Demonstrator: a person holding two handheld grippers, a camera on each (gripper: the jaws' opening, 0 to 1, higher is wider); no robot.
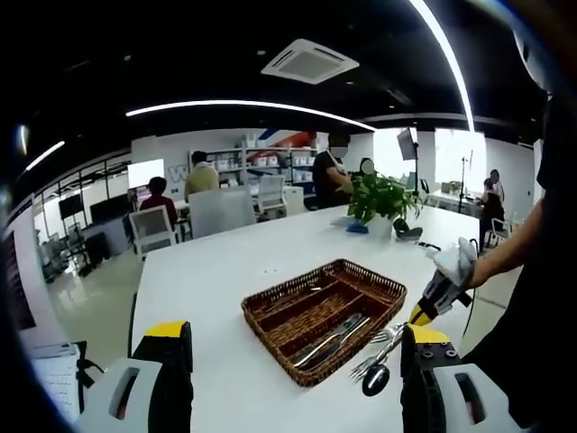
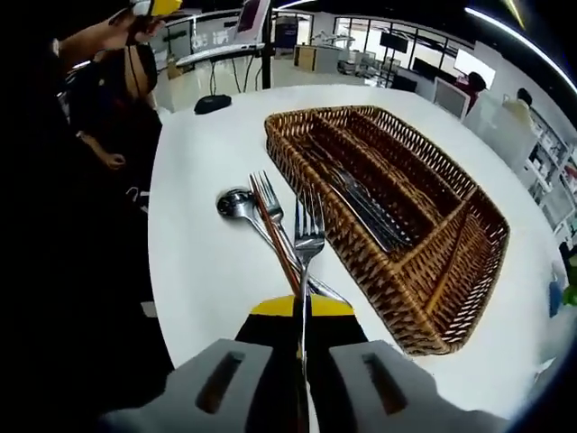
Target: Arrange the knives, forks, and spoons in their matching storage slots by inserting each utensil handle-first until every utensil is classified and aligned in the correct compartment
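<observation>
A potted plant (image 1: 382,200) is standing near the far end of the white table (image 1: 225,271). White chairs (image 1: 221,211) are sitting along its far side. Several people (image 1: 200,175) are standing and sitting beyond them, in front of shelving (image 1: 261,162). A ceiling air vent (image 1: 309,61) is hanging overhead, and long light strips (image 1: 243,107) are glowing.
</observation>
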